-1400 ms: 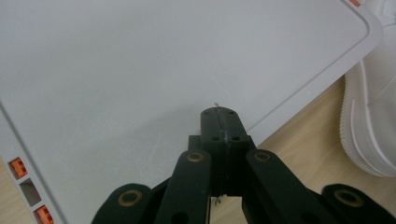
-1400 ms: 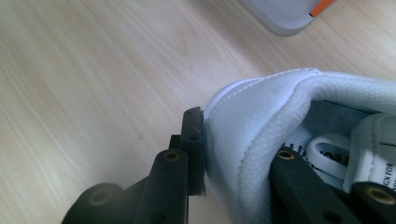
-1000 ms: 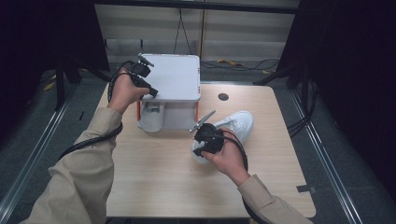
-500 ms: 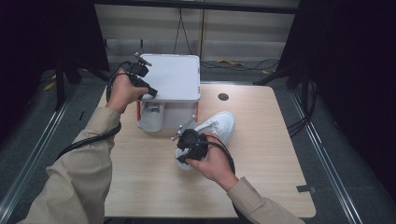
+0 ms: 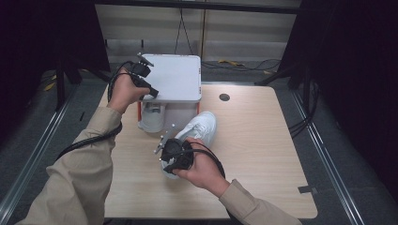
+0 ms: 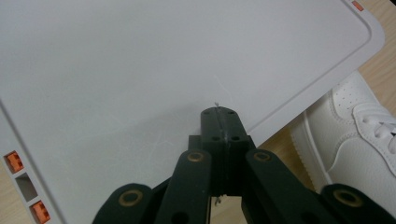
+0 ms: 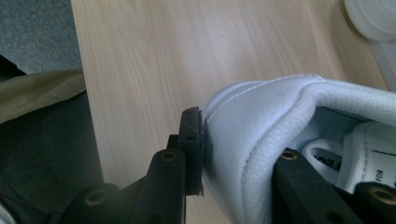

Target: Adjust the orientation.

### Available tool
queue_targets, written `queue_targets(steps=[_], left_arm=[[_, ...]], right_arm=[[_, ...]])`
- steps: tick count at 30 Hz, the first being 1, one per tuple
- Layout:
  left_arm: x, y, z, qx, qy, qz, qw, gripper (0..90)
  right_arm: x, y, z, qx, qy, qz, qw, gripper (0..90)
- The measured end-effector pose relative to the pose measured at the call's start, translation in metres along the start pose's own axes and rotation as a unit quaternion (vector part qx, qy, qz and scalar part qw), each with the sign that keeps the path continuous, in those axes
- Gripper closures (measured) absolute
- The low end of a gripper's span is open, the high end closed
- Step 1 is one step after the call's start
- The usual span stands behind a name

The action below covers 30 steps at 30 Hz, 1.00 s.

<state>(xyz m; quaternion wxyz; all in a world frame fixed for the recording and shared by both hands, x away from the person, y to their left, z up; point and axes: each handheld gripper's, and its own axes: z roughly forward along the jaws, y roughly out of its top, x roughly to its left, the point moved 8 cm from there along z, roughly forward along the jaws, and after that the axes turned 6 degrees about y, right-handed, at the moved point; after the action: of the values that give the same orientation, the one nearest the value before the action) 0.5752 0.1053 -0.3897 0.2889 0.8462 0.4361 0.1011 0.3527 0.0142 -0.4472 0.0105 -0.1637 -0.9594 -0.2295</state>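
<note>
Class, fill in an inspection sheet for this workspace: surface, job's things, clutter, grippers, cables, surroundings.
Surface: light wooden table, round hole near the far edge.
Job's things: white sneaker on the table before the white shoe rack; second sneaker under the rack's top.
Clutter: nothing seen.
Grippers: left gripper shut, over the rack's top; right gripper clamped on the sneaker's heel.
Cables: black cable trails along the left sleeve; more on the floor.
Surroundings: grey floor, dark curtains, metal rails.

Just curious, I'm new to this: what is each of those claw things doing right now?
Left gripper: shut, jaws pressed together over the white lid.
Right gripper: shut on the white sneaker, gripping its heel.
</note>
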Motion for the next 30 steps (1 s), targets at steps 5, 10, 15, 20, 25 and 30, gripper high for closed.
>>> queue_targets(steps=[5,10,15,20,25,30], left_arm=[[0.000,0.000,0.000,-0.004,0.000,-0.002,1.0000,90.0],[0.001,-0.001,0.000,-0.004,-0.003,0.000,1.0000,90.0],[0.002,-0.001,0.000,-0.008,-0.010,-0.001,0.9999,90.0],[0.001,-0.001,-0.001,-0.004,-0.005,0.006,1.0000,90.0],[0.000,-0.001,-0.001,-0.003,-0.002,0.009,1.0000,90.0],[0.000,-0.001,-0.001,-0.005,0.000,0.005,1.0000,90.0]], right_arm=[[0.006,0.010,0.004,0.000,0.013,-0.012,0.9999,74.0],[0.008,0.019,0.012,0.008,0.018,-0.037,0.9991,73.7],[0.004,0.027,0.019,0.016,0.019,-0.070,0.9972,73.7],[-0.012,0.029,0.029,0.026,0.012,-0.112,0.9933,73.2],[-0.037,0.016,0.034,0.027,0.012,-0.117,0.9927,70.6],[-0.048,0.007,0.030,0.026,0.020,-0.126,0.9915,68.0]])
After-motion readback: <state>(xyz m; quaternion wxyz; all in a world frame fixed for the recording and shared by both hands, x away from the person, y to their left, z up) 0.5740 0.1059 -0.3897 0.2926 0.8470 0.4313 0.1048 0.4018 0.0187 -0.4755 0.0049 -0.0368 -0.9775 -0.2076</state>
